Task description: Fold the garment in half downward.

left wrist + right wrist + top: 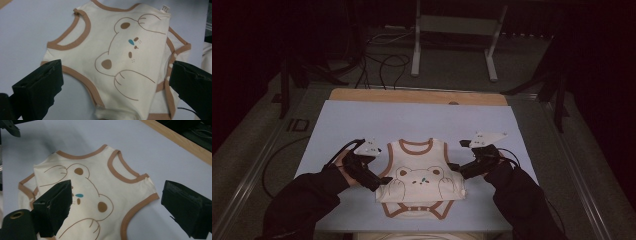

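The little cream bodysuit (421,177) with the bear face lies flat on the pale blue surface (362,120), close to our edge of it. Its neck hole points away from us and its snap end points toward us, so it runs long from far to near. The bottom part looks folded up under the bear (we can see brown trim peeking out low down).

Now the sides. Our left tool (379,184) sits right at the left edge of the bodysuit, down by the leg hole. In the left tool view its two black jaws stand wide apart with the bear between them, and they hold nothing. Our right tool (457,170) sits at the right edge, about by the bear's raised paw. In the right tool view its jaws are wide apart too. One hangs over the bear's face and one over the bare surface past the arm hole.

So the bodysuit lies between our two tools, one at each long side, and both are about equally near. We think the next move is a fold across the middle, and either side could start it.
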The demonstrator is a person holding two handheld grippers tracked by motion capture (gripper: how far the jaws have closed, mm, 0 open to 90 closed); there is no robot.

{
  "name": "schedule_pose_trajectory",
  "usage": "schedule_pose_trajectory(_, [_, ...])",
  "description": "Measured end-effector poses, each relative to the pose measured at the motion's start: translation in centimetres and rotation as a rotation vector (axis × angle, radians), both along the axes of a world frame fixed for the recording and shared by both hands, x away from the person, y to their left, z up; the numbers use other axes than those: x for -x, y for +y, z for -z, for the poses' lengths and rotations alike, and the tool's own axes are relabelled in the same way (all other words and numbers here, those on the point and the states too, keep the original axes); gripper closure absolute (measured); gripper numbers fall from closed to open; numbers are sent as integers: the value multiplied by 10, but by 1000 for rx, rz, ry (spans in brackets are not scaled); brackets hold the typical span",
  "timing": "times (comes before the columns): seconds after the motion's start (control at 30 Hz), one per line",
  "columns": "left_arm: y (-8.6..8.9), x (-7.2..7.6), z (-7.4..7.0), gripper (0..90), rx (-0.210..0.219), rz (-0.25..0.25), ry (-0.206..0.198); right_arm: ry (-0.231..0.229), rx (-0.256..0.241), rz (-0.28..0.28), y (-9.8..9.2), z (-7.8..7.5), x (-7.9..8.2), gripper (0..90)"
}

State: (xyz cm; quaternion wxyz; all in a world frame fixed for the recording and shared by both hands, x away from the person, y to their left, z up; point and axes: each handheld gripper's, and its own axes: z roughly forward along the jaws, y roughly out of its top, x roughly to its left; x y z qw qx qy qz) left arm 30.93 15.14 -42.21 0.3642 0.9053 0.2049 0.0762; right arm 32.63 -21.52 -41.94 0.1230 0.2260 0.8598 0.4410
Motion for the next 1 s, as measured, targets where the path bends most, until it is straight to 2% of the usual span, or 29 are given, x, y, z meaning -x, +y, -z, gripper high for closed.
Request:
schedule_pose_trajectory(0.2, [-1,-12,4,1,-12,0,6,14,26,-8,6,5,-13,104])
schedule_pose_trajectory(0.33, [-2,-19,7,1,-9,1,5,31,32,-11,7,10,-20,104])
schedule_pose_trajectory(0.5, [-4,-32,11,1,9,-2,12,65,41,-14,11,18,-37,104])
schedule_pose_trajectory(0.57, [-5,-36,13,1,2,5,12,77,47,-11,13,21,-42,104])
schedule_pose_trajectory(0.73, [-7,-45,17,1,0,5,22,86,57,-13,16,27,-50,104])
schedule_pose_trajectory(0.87, [-10,-52,20,1,15,5,28,94,55,-2,18,32,-58,104])
schedule_pose_trajectory(0.93, [-11,-55,22,1,4,13,25,107,49,3,18,34,-62,104])
schedule_pose_trajectory(1.0, [-13,-57,25,1,-9,8,28,110,63,13,18,36,-65,104])
